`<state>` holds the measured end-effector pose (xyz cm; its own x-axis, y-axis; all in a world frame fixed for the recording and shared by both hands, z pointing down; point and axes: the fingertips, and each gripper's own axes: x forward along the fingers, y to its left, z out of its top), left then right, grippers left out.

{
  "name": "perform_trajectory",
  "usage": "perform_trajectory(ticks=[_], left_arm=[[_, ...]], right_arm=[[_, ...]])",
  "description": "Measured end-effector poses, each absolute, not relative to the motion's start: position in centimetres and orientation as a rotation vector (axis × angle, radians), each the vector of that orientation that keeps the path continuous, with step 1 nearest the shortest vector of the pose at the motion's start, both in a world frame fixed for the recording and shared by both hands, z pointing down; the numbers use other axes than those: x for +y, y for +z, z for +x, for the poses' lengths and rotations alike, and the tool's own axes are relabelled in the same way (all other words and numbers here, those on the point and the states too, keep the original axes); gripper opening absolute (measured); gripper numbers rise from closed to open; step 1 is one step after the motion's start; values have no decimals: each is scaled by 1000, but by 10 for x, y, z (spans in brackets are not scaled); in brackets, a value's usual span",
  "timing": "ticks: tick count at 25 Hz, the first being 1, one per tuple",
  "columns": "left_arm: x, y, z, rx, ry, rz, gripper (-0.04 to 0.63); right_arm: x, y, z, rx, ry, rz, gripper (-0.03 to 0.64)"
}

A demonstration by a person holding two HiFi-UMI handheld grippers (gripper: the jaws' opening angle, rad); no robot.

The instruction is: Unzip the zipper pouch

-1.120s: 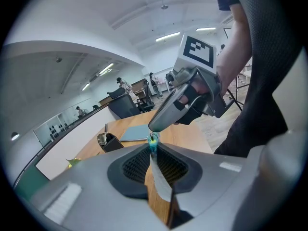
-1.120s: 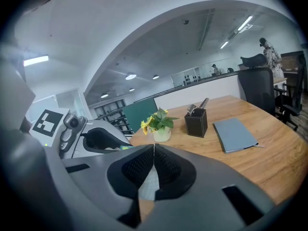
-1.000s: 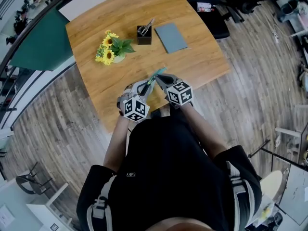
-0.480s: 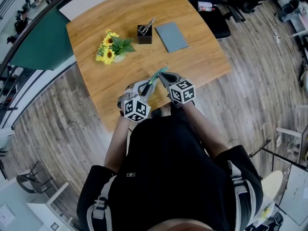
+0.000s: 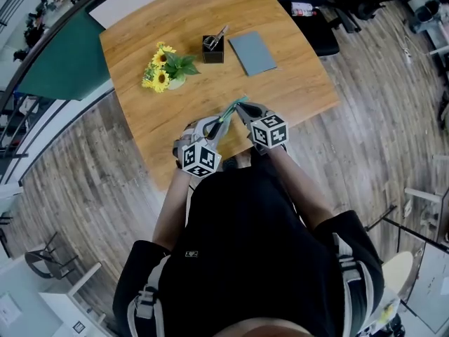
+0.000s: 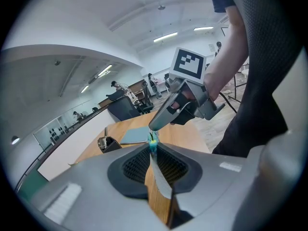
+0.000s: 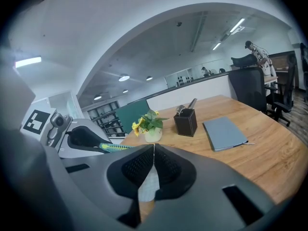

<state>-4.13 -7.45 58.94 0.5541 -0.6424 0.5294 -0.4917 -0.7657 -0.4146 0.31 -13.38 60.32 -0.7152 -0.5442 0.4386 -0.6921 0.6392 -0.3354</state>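
Two grippers meet above the near edge of the table (image 5: pixel 295 83). The left gripper (image 6: pixel 153 147) is clamped on one end of the teal pouch (image 7: pixel 115 147). The right gripper (image 7: pixel 154 146) is pinched tight on it just beside, so the pouch spans their tips. Farther back stand flowers (image 5: pixel 163 70), a pen holder (image 5: pixel 212 49) and a notebook (image 5: pixel 252 53).

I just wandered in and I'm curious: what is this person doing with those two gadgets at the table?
A person at a wooden table holds a two-jaw gripper in each hand. Between them, over the table's near edge, is a small zipper pouch with a teal zip. The left gripper is clamped on one end. The right gripper is shut at the other end, seemingly on the zip pull. How far the zip is open cannot be made out. Sunflowers, a pen holder and a grey notebook sit further back.
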Motion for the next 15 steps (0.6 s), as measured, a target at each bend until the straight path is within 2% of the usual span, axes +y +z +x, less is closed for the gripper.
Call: perform_trajectory(ticks=[15], left_arm=[[-75,588,-37,941,-1010,-2574,46]], right_arm=[[-143,609,11,-2556,698,1011,9]])
